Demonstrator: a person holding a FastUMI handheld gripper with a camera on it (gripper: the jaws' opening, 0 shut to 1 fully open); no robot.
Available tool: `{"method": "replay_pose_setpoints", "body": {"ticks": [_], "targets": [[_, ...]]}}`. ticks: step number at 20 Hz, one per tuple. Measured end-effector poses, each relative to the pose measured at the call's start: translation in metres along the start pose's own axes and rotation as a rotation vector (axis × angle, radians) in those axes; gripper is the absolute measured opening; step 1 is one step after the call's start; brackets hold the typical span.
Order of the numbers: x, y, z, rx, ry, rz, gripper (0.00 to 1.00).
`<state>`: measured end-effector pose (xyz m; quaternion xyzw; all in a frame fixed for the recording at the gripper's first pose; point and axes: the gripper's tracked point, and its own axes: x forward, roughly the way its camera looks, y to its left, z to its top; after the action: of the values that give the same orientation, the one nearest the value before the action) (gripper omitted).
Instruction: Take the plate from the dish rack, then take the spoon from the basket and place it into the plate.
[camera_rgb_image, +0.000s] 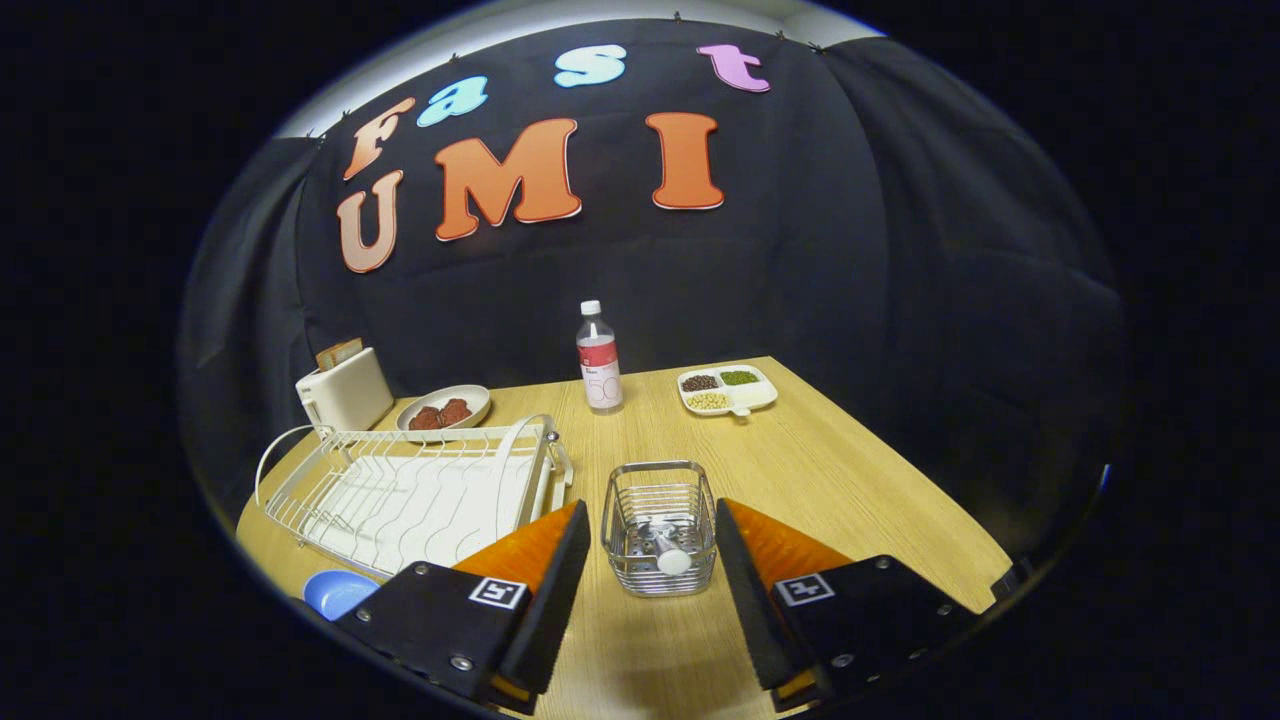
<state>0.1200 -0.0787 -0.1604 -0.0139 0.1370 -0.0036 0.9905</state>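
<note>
Hovering with fingers apart, the claw (650, 575) frames the wire basket (660, 525); the spoon (668, 552) inside looks light, stiff, slippery, best pinched at its upright handle.

Blue plate (337, 592), white dish rack (410, 490), silver wire basket (660, 525), wood-grain table (820, 480).
</note>
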Motion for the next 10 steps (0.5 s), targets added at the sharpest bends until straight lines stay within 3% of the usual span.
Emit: {"method": "replay_pose_setpoints", "body": {"ticks": [1, 6, 10], "targets": [[0.0016, -0.0014, -0.0024, 0.001, 0.002, -0.002, 0.70], [0.0064, -0.0011, -0.0120, -0.005, 0.017, 0.012, 0.25], [0.0038, 0.0009, -0.0051, 0.018, -0.008, 0.024, 0.07]]}}
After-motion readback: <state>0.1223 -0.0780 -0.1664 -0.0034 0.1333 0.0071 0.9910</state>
